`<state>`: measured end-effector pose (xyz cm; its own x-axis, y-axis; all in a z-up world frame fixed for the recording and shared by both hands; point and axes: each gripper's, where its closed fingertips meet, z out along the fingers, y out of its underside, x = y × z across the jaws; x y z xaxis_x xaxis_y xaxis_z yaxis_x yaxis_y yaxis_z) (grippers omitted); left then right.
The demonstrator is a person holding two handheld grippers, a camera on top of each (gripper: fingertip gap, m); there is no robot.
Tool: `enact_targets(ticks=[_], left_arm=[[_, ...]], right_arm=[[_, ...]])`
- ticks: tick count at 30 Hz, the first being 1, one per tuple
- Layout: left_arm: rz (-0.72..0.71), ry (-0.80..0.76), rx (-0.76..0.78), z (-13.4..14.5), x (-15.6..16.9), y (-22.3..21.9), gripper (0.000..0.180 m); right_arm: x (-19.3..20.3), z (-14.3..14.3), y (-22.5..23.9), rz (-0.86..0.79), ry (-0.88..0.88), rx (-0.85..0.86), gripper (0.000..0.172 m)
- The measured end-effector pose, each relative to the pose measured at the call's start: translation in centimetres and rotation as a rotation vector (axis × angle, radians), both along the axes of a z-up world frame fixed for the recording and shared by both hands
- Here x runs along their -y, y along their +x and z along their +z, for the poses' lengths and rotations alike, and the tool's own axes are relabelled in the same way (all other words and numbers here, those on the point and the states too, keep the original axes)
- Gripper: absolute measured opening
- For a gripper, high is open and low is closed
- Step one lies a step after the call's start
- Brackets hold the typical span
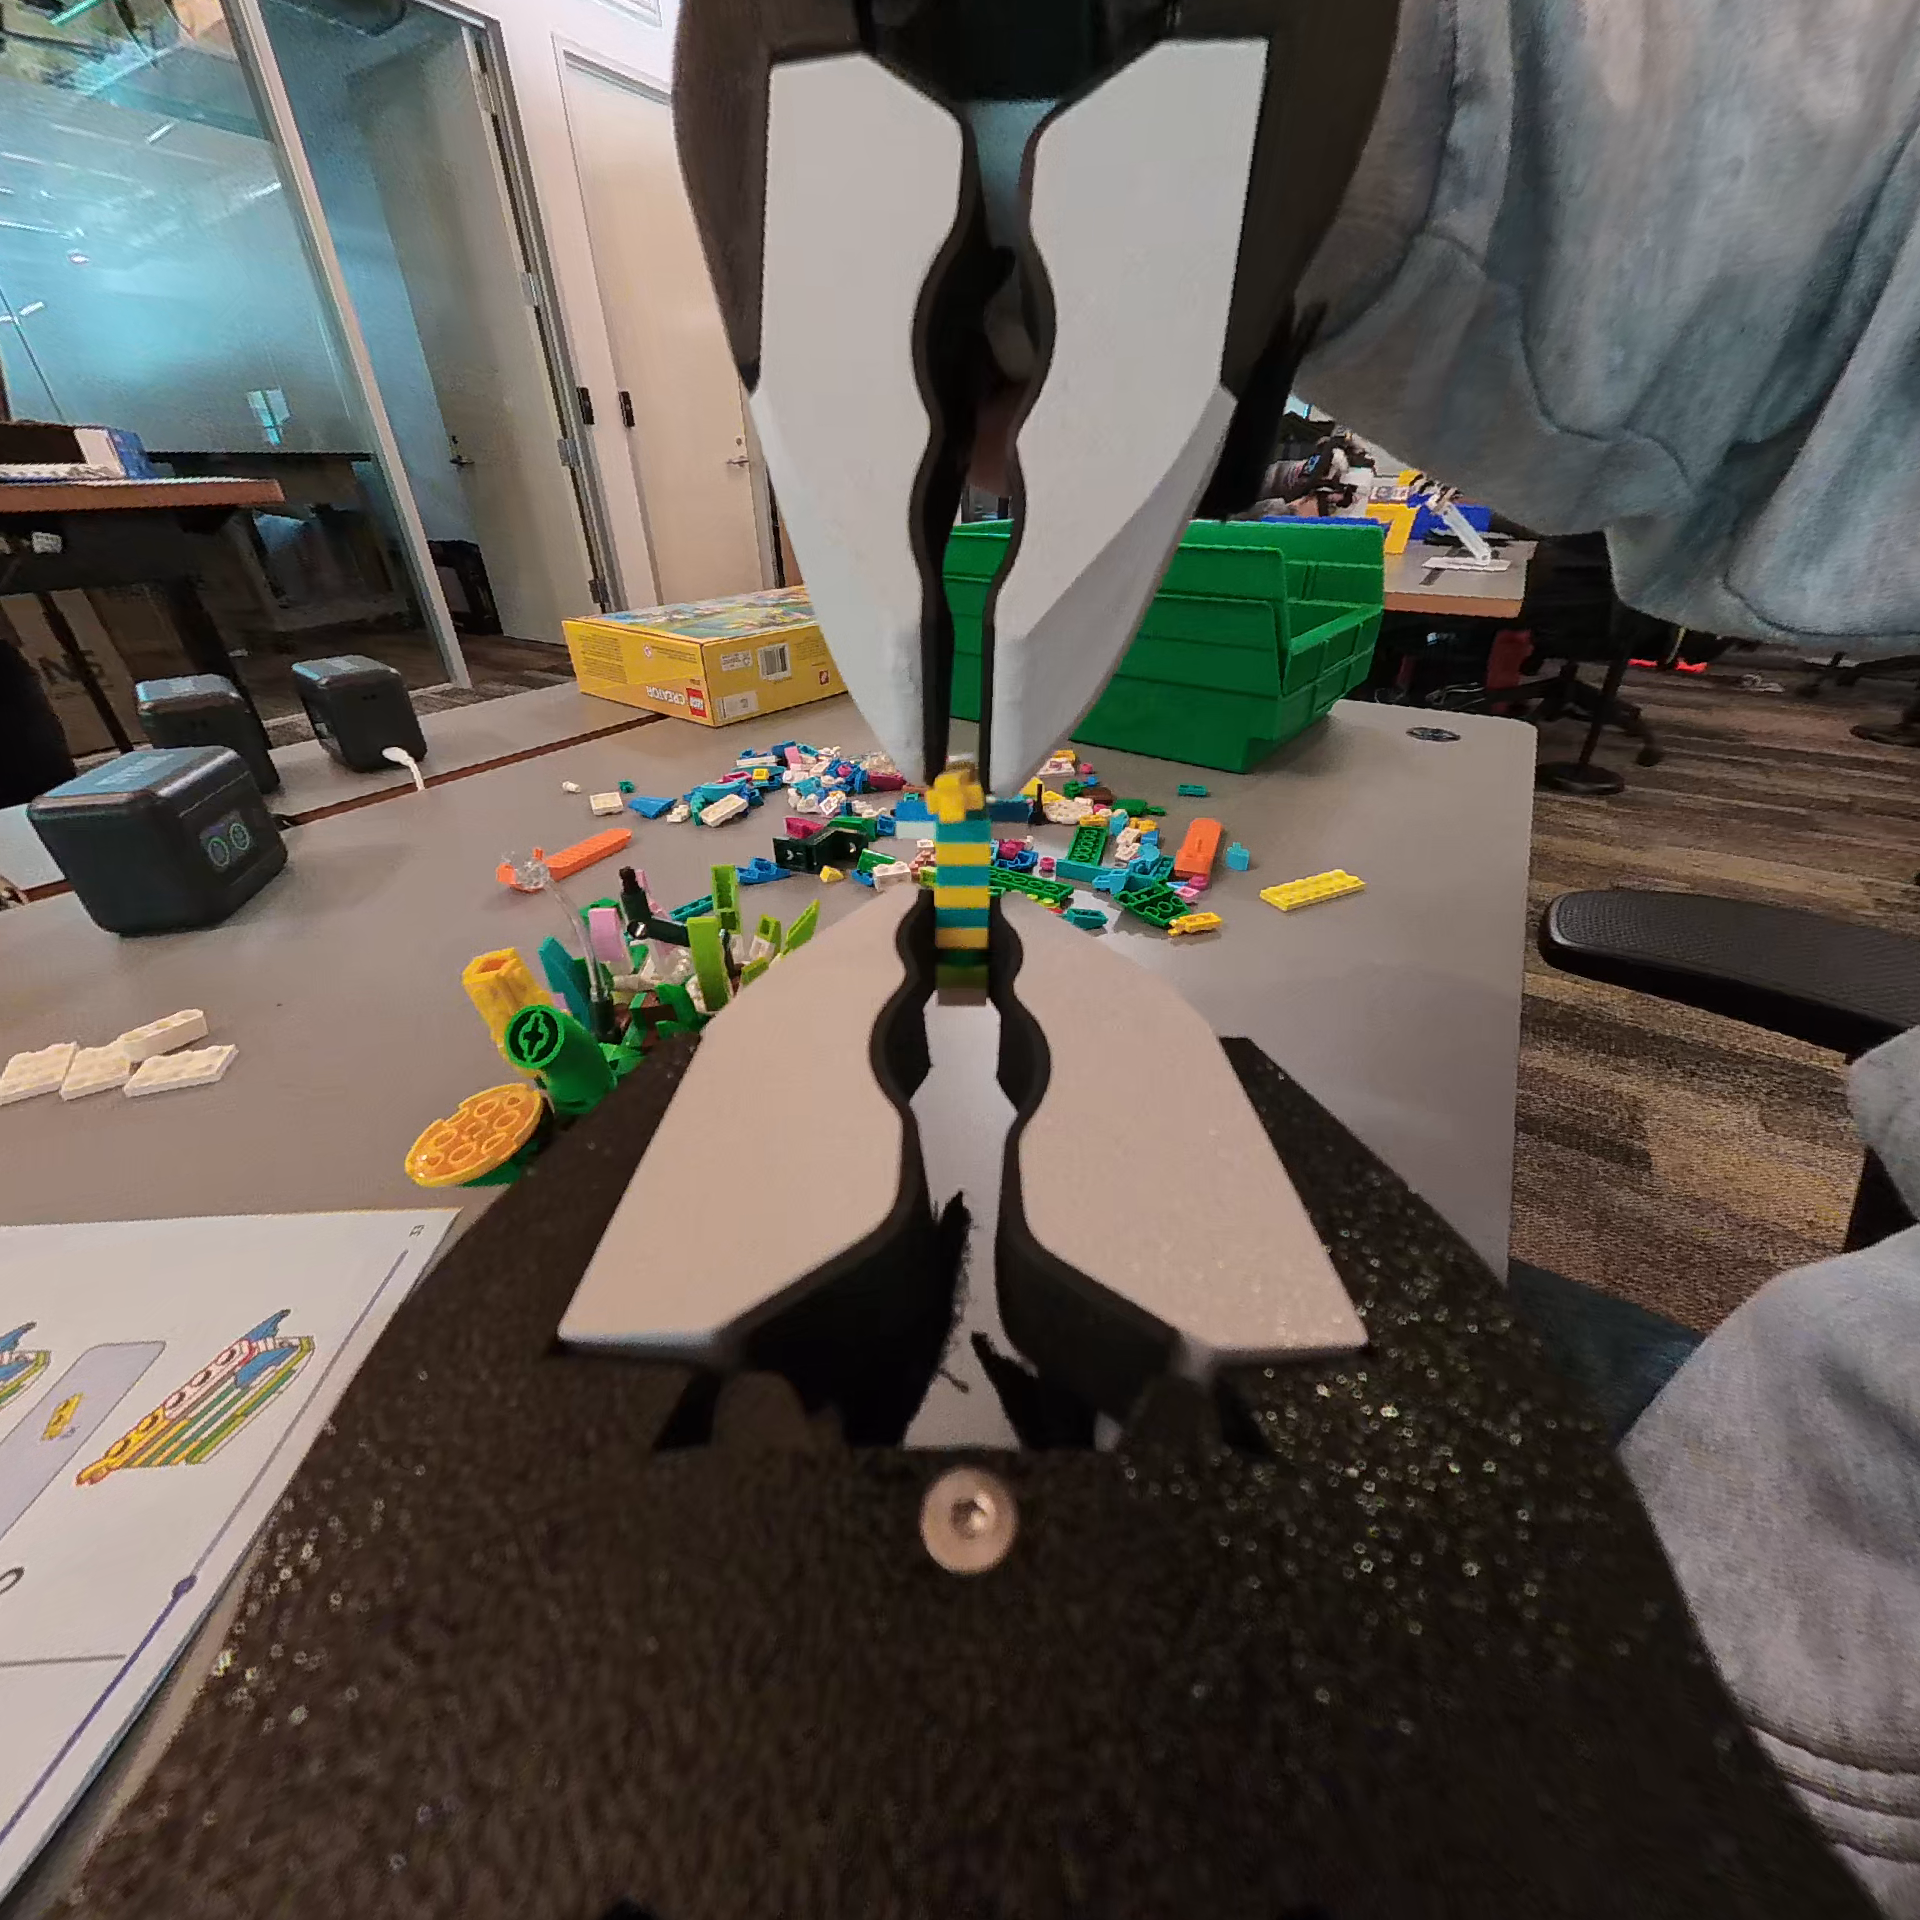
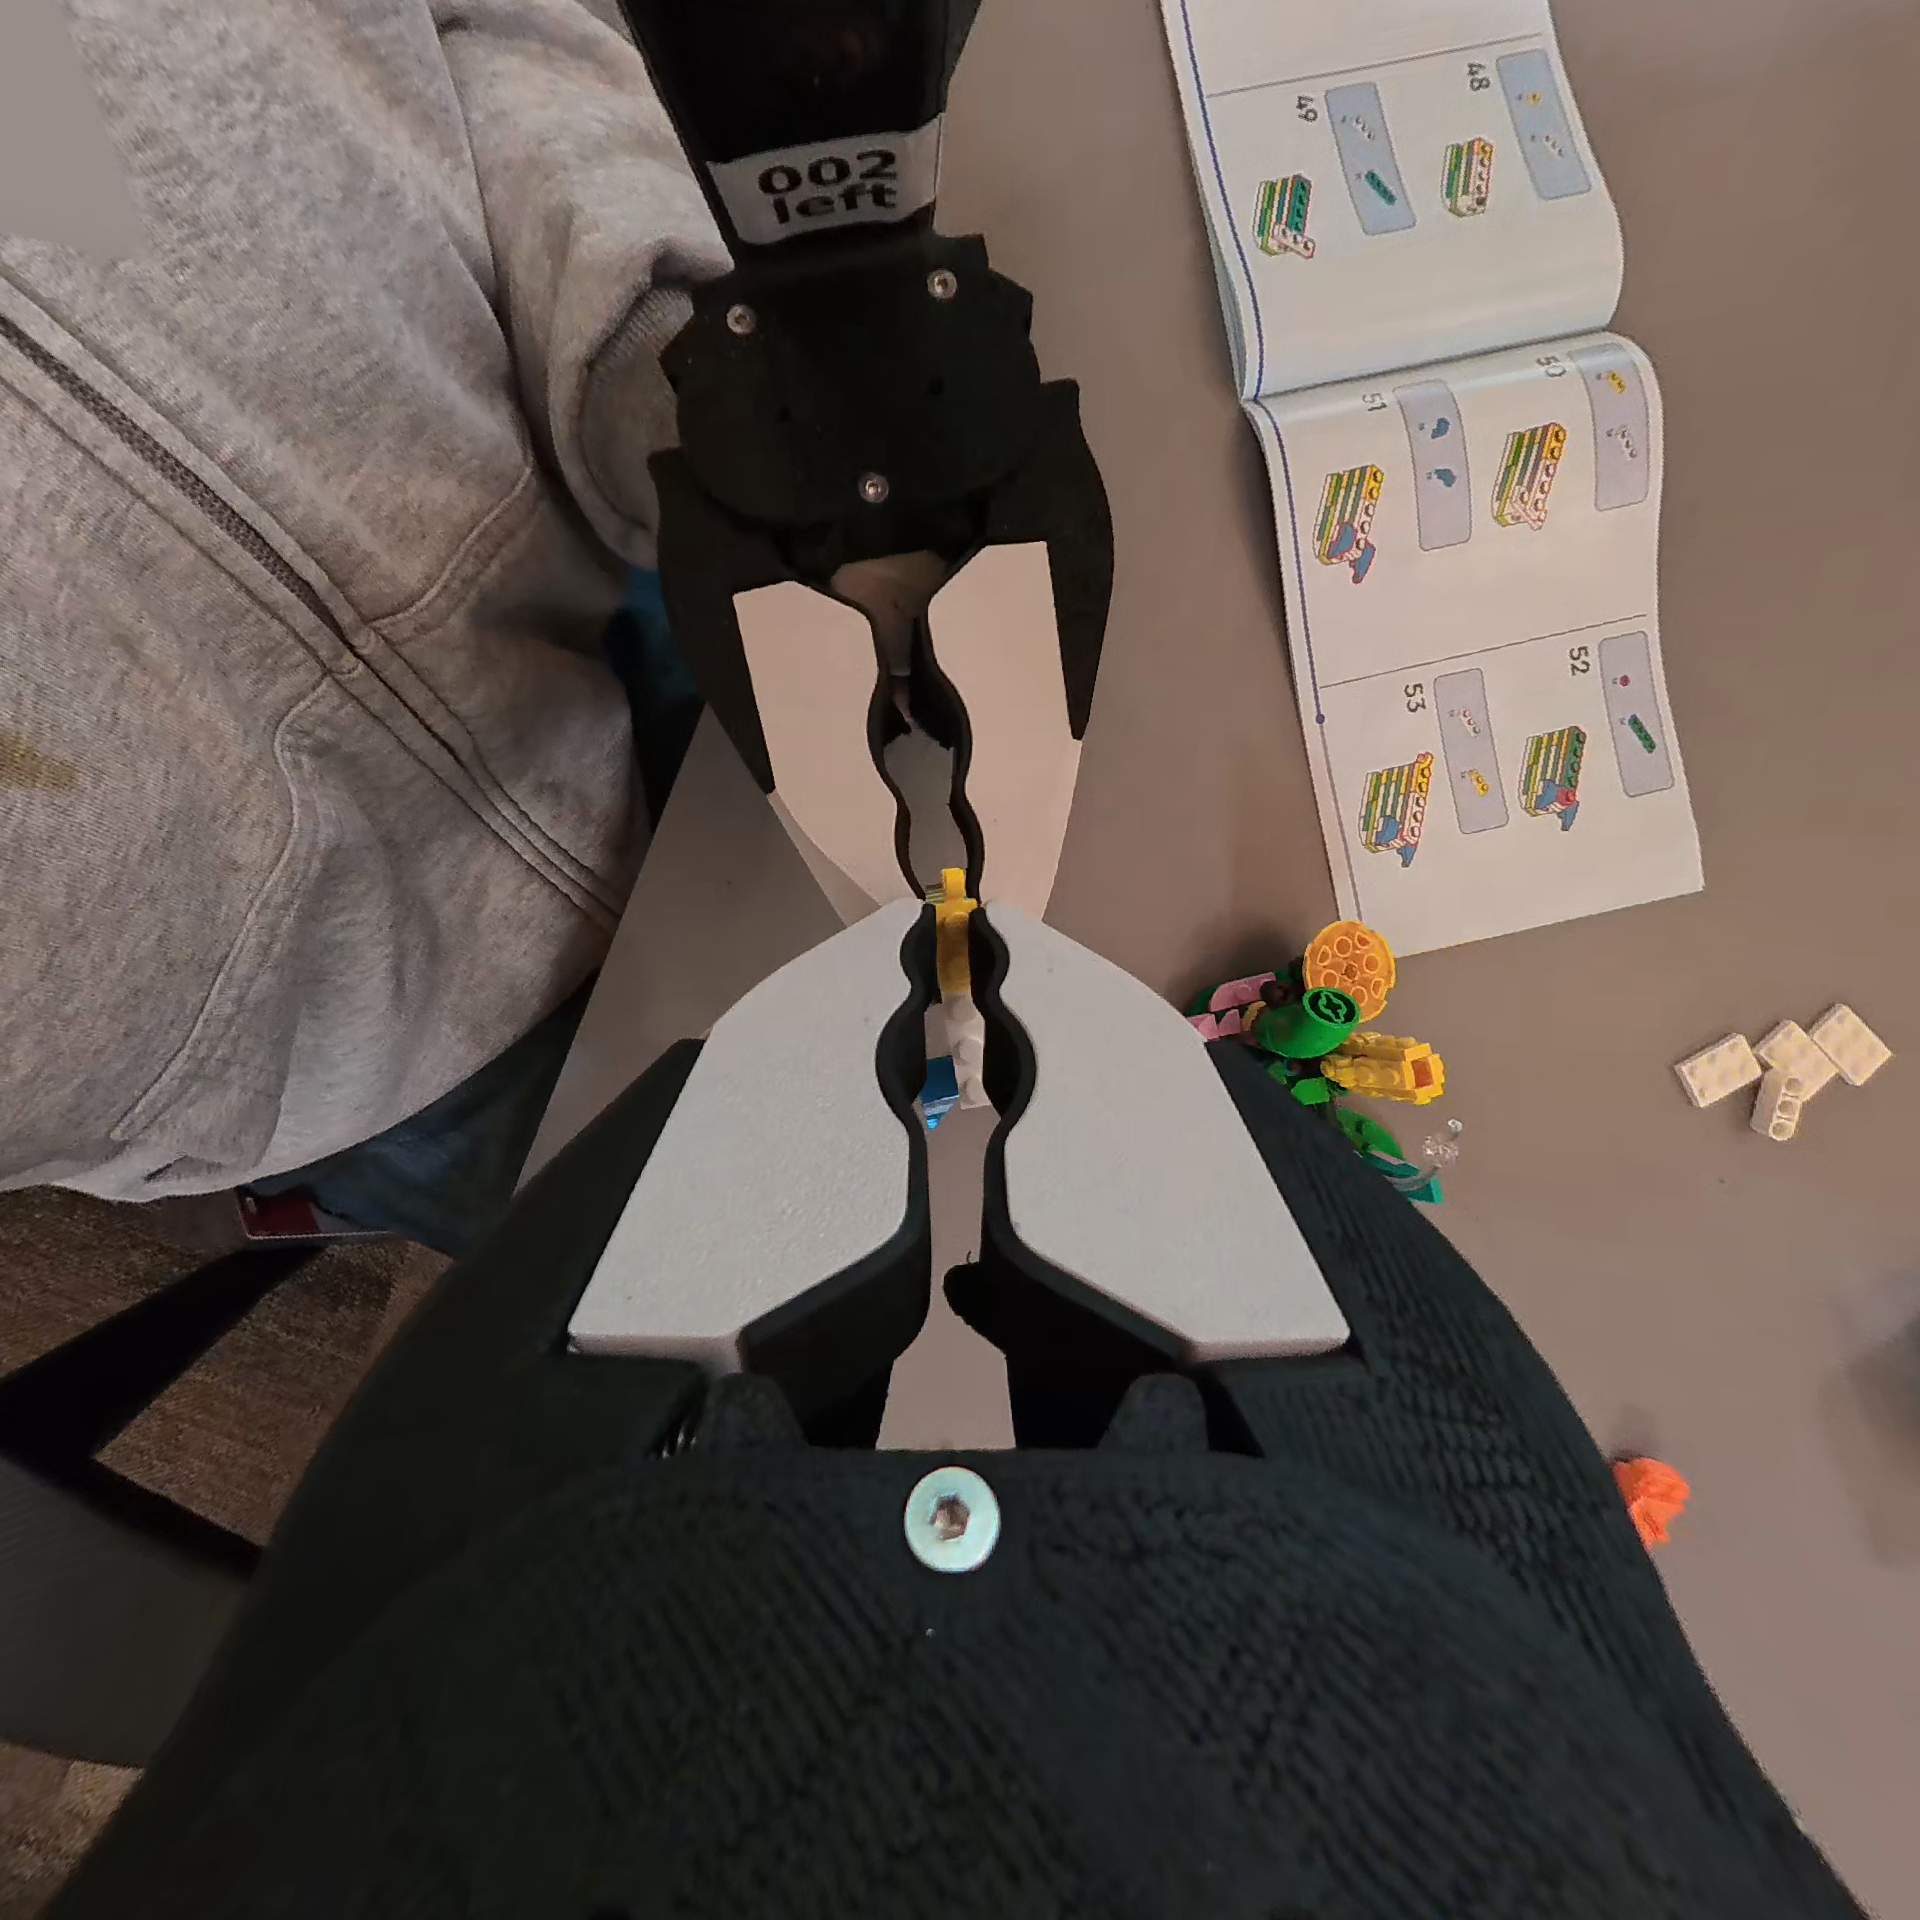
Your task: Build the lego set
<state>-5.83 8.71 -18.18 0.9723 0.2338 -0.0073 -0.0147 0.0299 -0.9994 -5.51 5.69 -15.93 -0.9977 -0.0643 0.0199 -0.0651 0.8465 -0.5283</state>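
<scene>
We log the left gripper [image 1: 961, 940] at frame centre in its own wrist view, jaws closed on the lower end of a striped brick stack [image 1: 961, 894] of yellow and teal layers with green and brown at the bottom. The stack stands upright between the two grippers, above the grey surface [image 1: 1403, 987].

The right gripper [image 1: 961, 769] comes down from the top of that frame, its tips pinching a small yellow piece [image 1: 954, 795] at the top of the stack. In the right wrist view the same yellow piece [image 2: 951, 935] sits between the right gripper's [image 2: 951, 914] black pads, which press on both its sides; white bricks show just below it in the gap. The left gripper [image 2: 940, 883] meets it tip to tip from the upper centre of that frame.

Behind the stack, in the centre of the left wrist view, lies a scatter of loose bricks [image 1: 1039, 831]. A green bin [image 1: 1247, 644] stands beyond it, with a yellow box [image 1: 707, 655] to its left. A small plant-like brick build [image 1: 582, 997] sits at centre left, white plates [image 1: 114, 1060] at the left edge, black cube devices [image 1: 156, 842] at upper left. An open instruction booklet [image 2: 1455, 468] lies in the upper right of the right wrist view. A person's grey sleeve [image 2: 260, 520] fills its upper left.
</scene>
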Motion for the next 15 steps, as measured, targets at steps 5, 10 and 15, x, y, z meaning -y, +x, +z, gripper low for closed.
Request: enact_targets(ticks=[5, 10, 15], left_arm=[[-0.001, 0.001, 0.004, -0.02, 0.01, -0.03, 0.009], [-0.003, -0.003, 0.001, -0.07, -0.03, 0.01, 0.009], [-0.002, 0.008, 0.007, 0.02, 0.09, -0.07, 0.009]], right_arm=[[-0.03, -0.05, -0.06, -0.010, -0.028, -0.012, 0.005], [-0.16, -0.12, -0.05, -0.003, -0.040, -0.030, 0.005], [-0.34, -0.12, -0.10, 0.001, -0.042, -0.046, 0.007]])
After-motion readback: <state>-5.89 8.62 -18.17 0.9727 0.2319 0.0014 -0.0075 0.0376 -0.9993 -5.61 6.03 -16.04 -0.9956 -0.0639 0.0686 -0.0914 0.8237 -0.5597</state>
